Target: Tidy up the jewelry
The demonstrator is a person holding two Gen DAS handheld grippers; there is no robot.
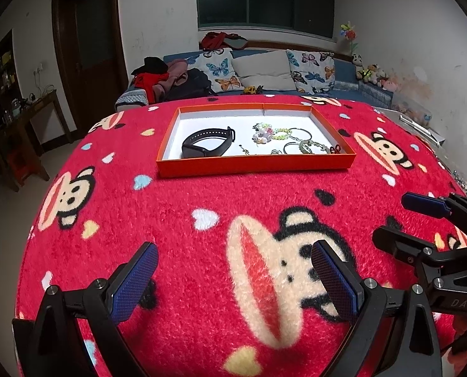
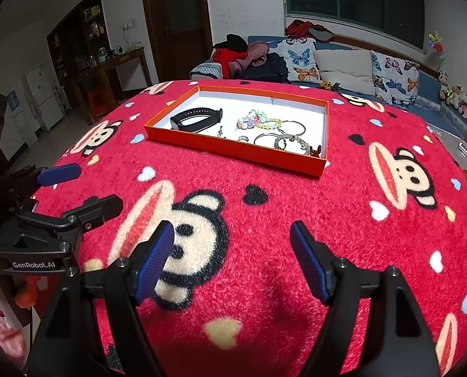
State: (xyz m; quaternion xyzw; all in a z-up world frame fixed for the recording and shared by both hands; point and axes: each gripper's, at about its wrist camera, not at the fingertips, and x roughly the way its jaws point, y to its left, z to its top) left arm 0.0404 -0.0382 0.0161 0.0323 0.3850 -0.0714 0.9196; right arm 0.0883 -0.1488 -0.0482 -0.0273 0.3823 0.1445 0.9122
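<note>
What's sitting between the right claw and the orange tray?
Nothing but bare red blanket between the right claw and the tray, as the right wrist view shows; the jewelry is all inside the tray.

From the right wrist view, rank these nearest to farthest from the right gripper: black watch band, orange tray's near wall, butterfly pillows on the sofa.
1. Orange tray near wall, ahead of the right gripper on the red blanket.
2. Black watch band, inside the tray, left part.
3. Butterfly pillows, on the sofa beyond the table.
</note>
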